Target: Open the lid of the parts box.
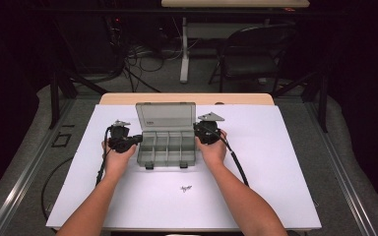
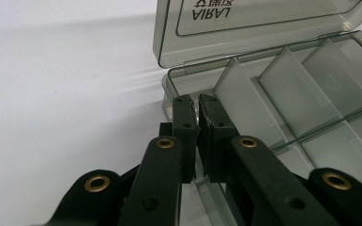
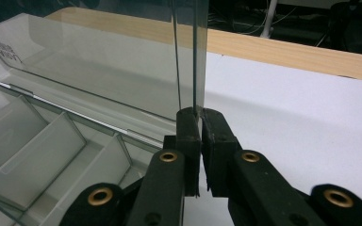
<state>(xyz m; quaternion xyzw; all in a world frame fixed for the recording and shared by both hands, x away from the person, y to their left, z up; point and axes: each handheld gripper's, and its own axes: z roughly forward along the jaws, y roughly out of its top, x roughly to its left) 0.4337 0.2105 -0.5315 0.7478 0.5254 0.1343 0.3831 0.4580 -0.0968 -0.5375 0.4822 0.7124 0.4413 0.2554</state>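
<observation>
My fingers (image 2: 215, 123) on the left gripper (image 2: 198, 101) are pinched narrow on the near left wall of the compartment box (image 1: 167, 147), which sits open on the white sheet (image 1: 256, 167) between my two hands. My right gripper (image 3: 200, 115) is clamped the same way on the side edge of the box's raised lid (image 3: 99, 70), which stands up behind the empty divided tray

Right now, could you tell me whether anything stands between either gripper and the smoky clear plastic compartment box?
Nothing visible does: the left gripper is shut on the smoky clear plastic compartment box's side wall, the right gripper on its opposite wall.
</observation>
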